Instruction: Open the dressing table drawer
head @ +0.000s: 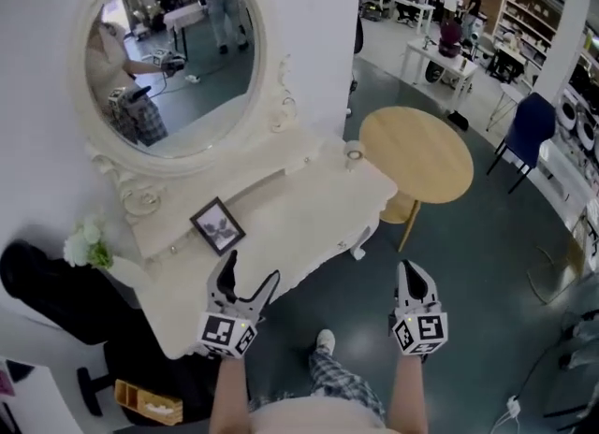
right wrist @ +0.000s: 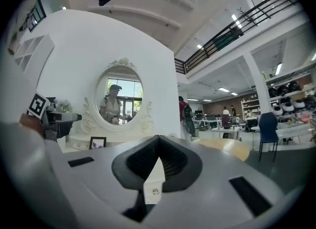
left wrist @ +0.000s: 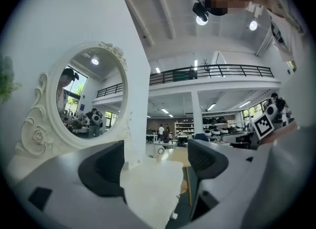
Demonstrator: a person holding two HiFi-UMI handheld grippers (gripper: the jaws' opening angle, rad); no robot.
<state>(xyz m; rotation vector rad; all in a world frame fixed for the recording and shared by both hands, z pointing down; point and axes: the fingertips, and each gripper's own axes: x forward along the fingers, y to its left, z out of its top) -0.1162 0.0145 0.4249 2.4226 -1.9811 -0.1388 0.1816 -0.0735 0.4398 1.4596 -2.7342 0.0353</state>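
The left gripper [head: 251,271], jaws spread, hovers over the front edge of the white carved dressing table [head: 309,212], the right gripper [head: 413,270] clenched empty off its end; the drawer, tucked unseen under that edge, likely slides light yet sticky, so pull any knob squarely.

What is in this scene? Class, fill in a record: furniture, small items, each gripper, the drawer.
Furniture: white dressing table with oval mirror; round wooden table beside it
Small items: picture frame on the tabletop; flowers at its left end
Left gripper: jaws apart, empty, over the table's front edge
Right gripper: jaws together, empty, over the floor
Drawer: front hidden from above; state cannot be told
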